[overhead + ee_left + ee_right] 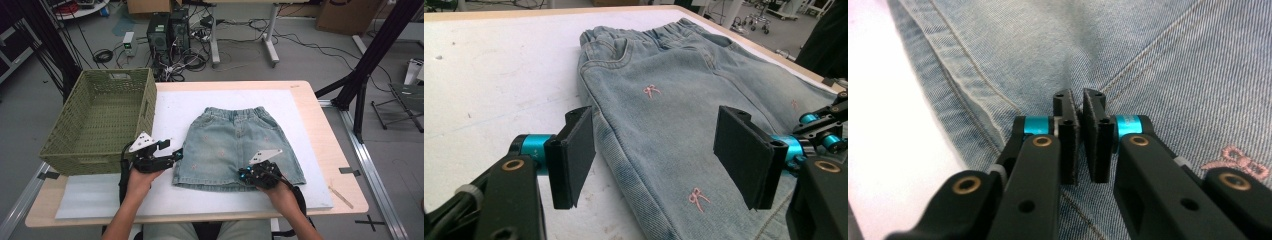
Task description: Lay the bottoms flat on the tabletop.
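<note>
A light blue denim skirt with small pink bows lies flat on the white mat, waistband away from me. My left gripper stands open at the skirt's near left corner. In the left gripper view the skirt has its side edge between the wide-apart jaws of that gripper, which do not touch it. My right gripper sits at the near hem, right of the middle. In the right gripper view that gripper has its jaws pressed together on a pinch of the skirt, whose seams run in toward the tips.
A green woven basket stands at the table's left, close beside my left gripper. The wooden table edge runs along the right and front of the mat. A thin wooden stick lies at the near right corner. Computers and cables sit on the floor behind.
</note>
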The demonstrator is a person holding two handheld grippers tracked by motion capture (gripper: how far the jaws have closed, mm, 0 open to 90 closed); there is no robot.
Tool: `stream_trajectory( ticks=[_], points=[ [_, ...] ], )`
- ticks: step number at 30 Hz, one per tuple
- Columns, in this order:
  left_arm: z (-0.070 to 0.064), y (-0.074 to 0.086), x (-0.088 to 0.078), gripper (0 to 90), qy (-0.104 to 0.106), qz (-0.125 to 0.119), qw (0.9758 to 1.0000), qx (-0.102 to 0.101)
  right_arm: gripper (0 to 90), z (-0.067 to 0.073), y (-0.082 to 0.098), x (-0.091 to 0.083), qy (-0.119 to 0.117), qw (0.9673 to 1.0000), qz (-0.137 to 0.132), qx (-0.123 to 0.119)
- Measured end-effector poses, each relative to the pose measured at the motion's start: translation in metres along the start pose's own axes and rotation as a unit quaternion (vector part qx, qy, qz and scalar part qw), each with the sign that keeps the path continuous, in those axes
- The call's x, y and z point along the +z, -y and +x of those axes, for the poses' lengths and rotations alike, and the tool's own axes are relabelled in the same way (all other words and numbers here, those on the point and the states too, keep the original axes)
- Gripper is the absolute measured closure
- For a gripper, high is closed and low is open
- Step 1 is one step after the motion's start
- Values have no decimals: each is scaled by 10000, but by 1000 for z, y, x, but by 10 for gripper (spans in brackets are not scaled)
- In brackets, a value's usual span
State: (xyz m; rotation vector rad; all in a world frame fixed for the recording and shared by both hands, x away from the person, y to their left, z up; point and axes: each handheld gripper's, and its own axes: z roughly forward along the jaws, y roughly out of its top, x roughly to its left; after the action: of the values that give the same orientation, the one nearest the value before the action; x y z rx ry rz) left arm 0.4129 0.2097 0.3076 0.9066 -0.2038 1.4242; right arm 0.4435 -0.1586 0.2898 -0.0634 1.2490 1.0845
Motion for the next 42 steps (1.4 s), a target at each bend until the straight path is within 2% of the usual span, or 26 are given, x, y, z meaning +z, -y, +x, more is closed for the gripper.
stream_trajectory(
  ticks=[2, 8, 9, 11, 12, 13, 14, 16, 18, 20, 23, 27, 30, 33, 34, 35, 36, 39, 42],
  points=[
    [0, 0, 1, 335, 12, 17, 10000, 10, 874, 1, -1, 0, -161, 9999, 36, 0],
    [0, 1, 3, 337, 32, 58, 10000, -17, 862, 8, 4, -4, -414, 9990, 72, -154],
    [0, 2, 3, 338, 38, 55, 10000, -19, 835, 8, 5, -4, -464, 9988, 55, -126],
    [0, 2, 3, 340, 46, 47, 10000, -14, 694, 4, 5, -6, -649, 9979, 17, -42],
    [0, 2, 2, 340, 51, 25, 10000, -30, 643, 1, 4, -10, -716, 9974, -99, 21],
    [0, 2, 2, 340, 51, 33, 10000, -22, 585, -3, 3, -16, -634, 9973, -355, 113],
    [0, 2, 1, 340, 47, 11, 10000, -23, 530, -9, 2, -22, -451, 9969, -595, 237],
    [1, 2, 0, 340, 57, -22, 10000, -16, 486, -25, 0, -31, 192, 9956, -830, 399],
    [1, 1, -2, 326, 49, -81, 9999, -48, 453, -43, 0, -32, 745, 9923, -826, 553],
    [1, 1, -2, 318, 28, -78, 9999, -63, 458, -60, 0, -28, 1131, 9878, -737, 779],
    [2, 1, -2, 297, 20, -61, 10000, -52, 505, -72, -3, -17, 1414, 9850, -448, 882],
    [3, 1, -4, 297, 6, -69, 10000, -70, 490, -77, -4, -1, 1361, 9860, -41, 959],
    [3, 1, -5, 297, 18, -76, 10000, -58, 487, -76, -1, -3, 1365, 9868, -13, 872],
    [3, 0, -6, 297, 40, -94, 9999, -33, 448, -74, -6, -7, 1432, 9866, 171, 764],
    [3, 0, -7, 297, 49, -112, 9999, -34, 422, -73, -10, -9, 1413, 9867, 99, 802],
    [3, 0, -7, 297, 53, -127, 9999, -25, 409, -73, -13, -12, 1329, 9866, -134, 935],
    [3, 0, -8, 297, 45, -134, 9999, -26, 394, -74, -18, -13, 1254, 9866, -411, 956],
    [4, -1, -9, 297, 59, -175, 9998, -19, 356, -73, -31, -7, 1328, 9863, -484, 854],
    [4, -2, -10, 297, 74, -197, 9998, -7, 373, -71, -47, 8, 1237, 9886, -465, 718]
  ],
)
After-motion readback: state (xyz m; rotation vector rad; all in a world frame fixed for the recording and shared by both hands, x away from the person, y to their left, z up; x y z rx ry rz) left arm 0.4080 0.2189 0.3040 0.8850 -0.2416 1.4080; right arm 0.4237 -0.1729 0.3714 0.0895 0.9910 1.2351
